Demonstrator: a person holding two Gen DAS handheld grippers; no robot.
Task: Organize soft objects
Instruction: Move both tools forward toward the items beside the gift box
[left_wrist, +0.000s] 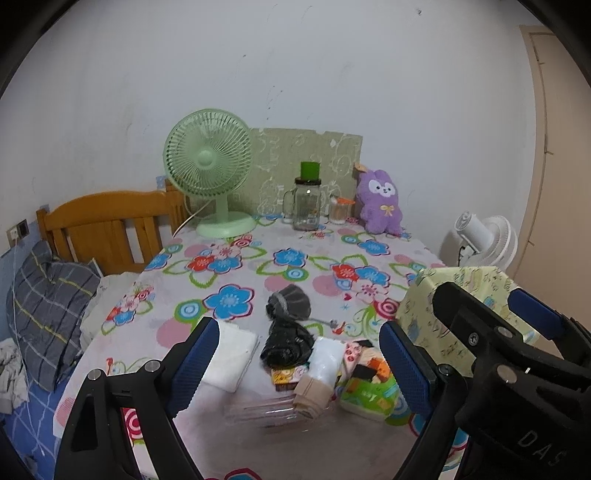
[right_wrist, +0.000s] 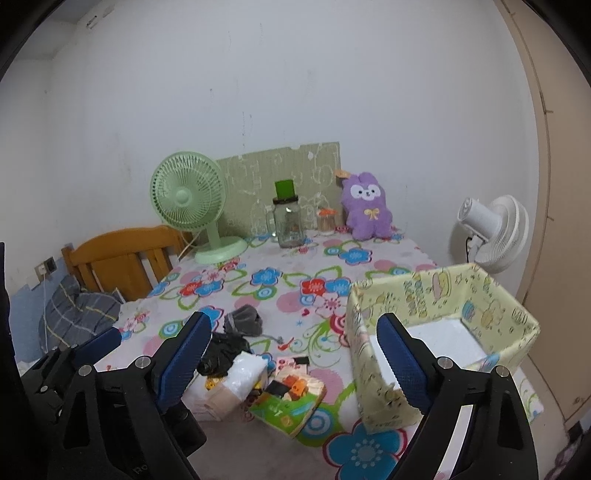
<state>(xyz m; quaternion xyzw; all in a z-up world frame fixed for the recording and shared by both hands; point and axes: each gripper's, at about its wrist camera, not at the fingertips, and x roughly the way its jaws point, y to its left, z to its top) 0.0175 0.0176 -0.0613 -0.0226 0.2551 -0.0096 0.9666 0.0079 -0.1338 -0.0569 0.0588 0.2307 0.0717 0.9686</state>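
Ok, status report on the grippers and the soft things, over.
Both hand-held grippers, left and right, open, empty. Soft pile loose on table. Yellow fabric box beside it, nothing blocking.

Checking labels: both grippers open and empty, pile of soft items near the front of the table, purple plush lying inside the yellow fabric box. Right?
Not quite. The purple plush sits at the table's far edge against the wall, not inside the yellow fabric box, as the right wrist view shows. The rest holds.

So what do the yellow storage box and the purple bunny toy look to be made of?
The yellow storage box looks like printed fabric over thin panels, matte: its walls sag and crease. The purple bunny toy looks like plush with a fuzzy pile and soft, blurred edges. Both are judged from looks alone.
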